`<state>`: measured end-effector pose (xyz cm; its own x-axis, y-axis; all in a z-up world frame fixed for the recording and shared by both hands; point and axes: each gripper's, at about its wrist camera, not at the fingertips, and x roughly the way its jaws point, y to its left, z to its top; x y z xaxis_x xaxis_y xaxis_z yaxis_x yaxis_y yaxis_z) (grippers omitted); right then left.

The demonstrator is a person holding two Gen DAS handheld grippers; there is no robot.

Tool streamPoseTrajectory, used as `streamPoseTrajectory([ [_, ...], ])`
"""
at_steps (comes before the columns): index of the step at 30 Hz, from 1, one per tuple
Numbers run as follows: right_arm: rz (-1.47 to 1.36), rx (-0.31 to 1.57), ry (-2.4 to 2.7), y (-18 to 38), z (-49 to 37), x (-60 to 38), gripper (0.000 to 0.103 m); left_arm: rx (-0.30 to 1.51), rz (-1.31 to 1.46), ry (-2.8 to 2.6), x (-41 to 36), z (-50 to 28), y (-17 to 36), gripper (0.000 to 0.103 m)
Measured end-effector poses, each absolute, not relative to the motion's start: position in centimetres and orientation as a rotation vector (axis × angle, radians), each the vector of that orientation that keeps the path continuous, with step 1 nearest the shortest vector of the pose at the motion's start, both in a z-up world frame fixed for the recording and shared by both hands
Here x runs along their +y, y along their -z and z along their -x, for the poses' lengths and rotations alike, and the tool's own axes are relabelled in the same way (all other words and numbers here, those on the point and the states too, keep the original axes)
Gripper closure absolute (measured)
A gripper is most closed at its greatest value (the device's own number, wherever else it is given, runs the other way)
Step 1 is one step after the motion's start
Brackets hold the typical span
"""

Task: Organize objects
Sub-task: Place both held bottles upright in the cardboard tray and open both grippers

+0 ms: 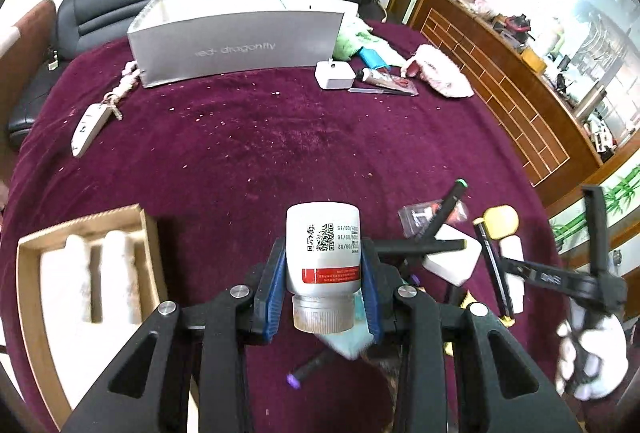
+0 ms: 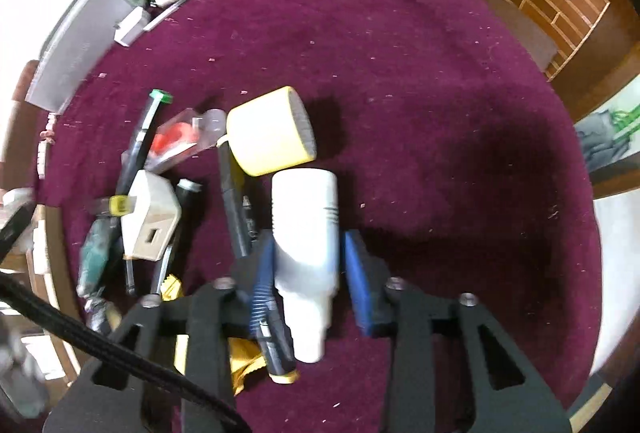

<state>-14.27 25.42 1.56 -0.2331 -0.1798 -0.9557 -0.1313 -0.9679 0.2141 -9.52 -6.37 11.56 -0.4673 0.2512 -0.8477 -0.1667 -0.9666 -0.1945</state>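
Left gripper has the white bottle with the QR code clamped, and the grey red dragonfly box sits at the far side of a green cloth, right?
Not quite: the cloth is dark maroon, not green. The left wrist view shows it, with the left gripper clamped on the white bottle and the grey box at the far side.

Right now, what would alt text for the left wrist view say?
The left gripper clamps a white bottle, cap toward the camera, above a maroon cloth. A grey box stands beyond, a cardboard tray at left.
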Motion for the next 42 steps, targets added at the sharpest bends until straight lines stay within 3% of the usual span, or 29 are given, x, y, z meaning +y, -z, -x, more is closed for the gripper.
streamPoseTrajectory([
  [6, -1.906, -0.232, 2.469, -1.8, 14.0, 24.3, 0.075, -0.235, 1.455, -2.495, -8.5, 7.0, -12.1, 0.074],
  [15, -1.778, -0.712, 2.284, -3.1, 11.4, 28.6, 0.075, -0.379, 1.447, -2.558, -14.7, 3.3, -12.5, 0.074],
  [21, -1.695, -0.868, 2.148, -4.9, 9.6, 26.7, 0.075, -0.449, 1.489, -2.608, -19.5, 1.6, -11.6, 0.074],
  [30, -1.608, -0.79, 1.964, -8.3, 9.5, 14.4, 0.075, -0.425, 1.572, -2.684, -26.4, 1.2, -9.6, 0.074],
  [42, -1.652, -0.623, 1.749, -6.2, 10.0, -5.8, 0.075, -0.382, 1.676, -2.633, -32.1, 6.3, -5.5, 0.074],
])
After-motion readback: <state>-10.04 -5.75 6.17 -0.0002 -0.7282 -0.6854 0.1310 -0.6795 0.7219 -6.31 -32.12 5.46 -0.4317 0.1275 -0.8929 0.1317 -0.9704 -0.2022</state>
